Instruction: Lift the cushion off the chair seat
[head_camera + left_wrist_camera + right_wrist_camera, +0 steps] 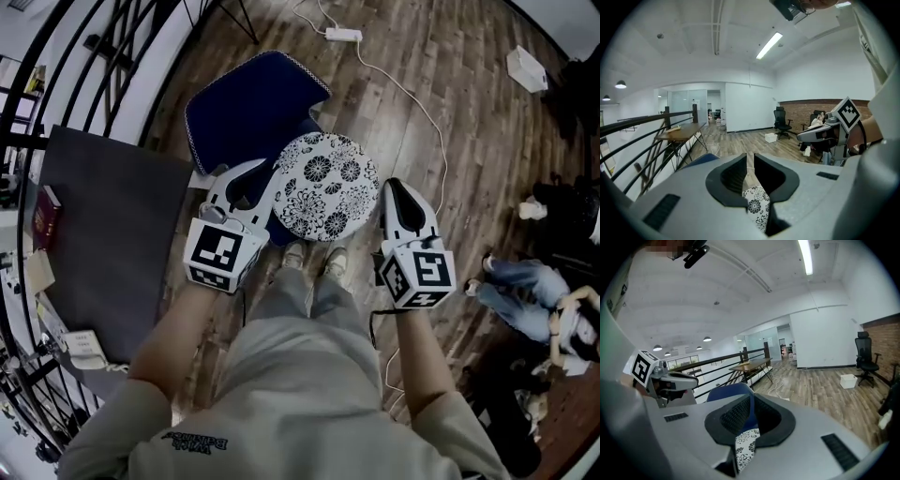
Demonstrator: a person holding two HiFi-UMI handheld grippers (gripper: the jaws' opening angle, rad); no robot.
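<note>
Nearest the lens, the person's forearms reach out, one hand-held gripper in each hand. Left hand-held gripper pinches the left rim of the round black-and-white floral cushion, its jaws almost together with the fabric between them. Right hand-held gripper is clamped on the opposite rim, jaws closed tight on the fabric. Between the two, the cushion lies over the front edge of the blue chair and above the person's shoes; whether it touches the seat cannot be told.
</note>
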